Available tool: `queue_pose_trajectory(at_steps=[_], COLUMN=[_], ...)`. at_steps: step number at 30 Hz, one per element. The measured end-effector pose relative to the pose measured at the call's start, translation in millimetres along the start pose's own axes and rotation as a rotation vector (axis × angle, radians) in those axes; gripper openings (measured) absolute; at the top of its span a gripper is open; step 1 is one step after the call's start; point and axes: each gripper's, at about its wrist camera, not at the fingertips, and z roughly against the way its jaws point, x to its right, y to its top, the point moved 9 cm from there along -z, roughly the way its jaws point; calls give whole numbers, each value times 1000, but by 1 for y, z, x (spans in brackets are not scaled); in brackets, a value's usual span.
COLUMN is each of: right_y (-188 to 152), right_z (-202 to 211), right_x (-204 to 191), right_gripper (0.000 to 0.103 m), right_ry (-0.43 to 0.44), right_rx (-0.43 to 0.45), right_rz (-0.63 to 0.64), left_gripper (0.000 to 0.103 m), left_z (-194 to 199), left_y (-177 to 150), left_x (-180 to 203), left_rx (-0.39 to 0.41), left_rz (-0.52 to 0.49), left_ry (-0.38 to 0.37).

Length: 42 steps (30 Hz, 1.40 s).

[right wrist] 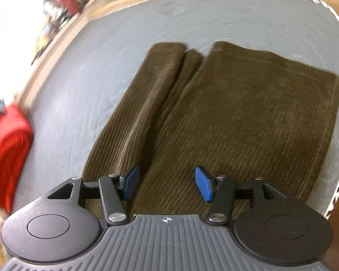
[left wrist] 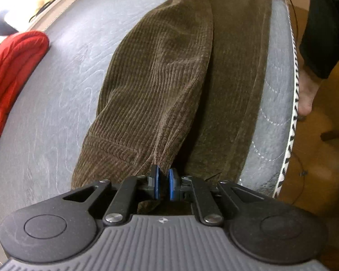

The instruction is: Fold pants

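Brown corduroy pants point(left wrist: 160, 72), ribbed, rumpled, one leg over the other

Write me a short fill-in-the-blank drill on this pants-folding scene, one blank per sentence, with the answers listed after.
1. The left gripper is shut on a pinch of the brown ____ pants.
2. The right gripper hangs over the pants with its jaws ____.
3. The folded cloth lying to the left of the pants on the table is ____ in colour.
4. The pads on both grippers are ____ in colour.

Missing words: corduroy; open; red; blue
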Motion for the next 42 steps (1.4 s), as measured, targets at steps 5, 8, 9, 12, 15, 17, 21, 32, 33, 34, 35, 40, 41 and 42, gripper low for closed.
queue_pose_trajectory(at_steps=[5, 8, 9, 12, 15, 17, 21, 32, 33, 34, 35, 40, 41, 42], right_y=[11, 24, 28, 34, 36, 37, 36, 59, 64, 68, 72, 65, 56, 48], right_z=[-16, -22, -25, -42, -60, -72, -87, -49, -37, -25, -11, 55, 60, 60], right_x=[24, 24, 21, 11, -3, -12, -23, -42, -42, -41, -39, -17, -4, 10], right_gripper=[28, 27, 27, 30, 43, 43, 43, 2, 2, 2, 2, 1, 2, 2], right_ry=[86, 113, 121, 188, 170, 154, 131, 160, 163, 163, 160, 77, 25, -26], right_rx=[40, 87, 102, 71, 61, 44, 37, 181, 207, 228, 248, 293, 265, 226], right_rz=[-87, -101, -88, -128, -75, -46, -37, -5, 4, 18, 34, 171, 196, 207], left_gripper=[10, 10, 10, 10, 10, 10, 10, 10, 10, 10, 10, 9, 9, 9], left_z=[-11, -11, -13, -16, -18, -18, -18, -5, -2, 3, 6, 22, 22, 21], left_y=[-1, -3, -4, -7, -8, -7, -8, -3, -3, -2, -2, -9, -13, -20], left_x=[-9, -20, -22, -24, -28, -29, -33, -40, -41, -40, -40, -20, -13, -5], left_rx=[-6, 7, 9, 3, -2, 1, 6, 33, 40, 48, 55, 51, 34, 5], left_rz=[10, 69, 91, 111, 119, 131, 153, 154, 155, 152, 145, 52, 22, -13], left_ry=[-1, -26, -40, -70, -85, -92, -103, -49, -38, -32, -28, -31, -40, -56])
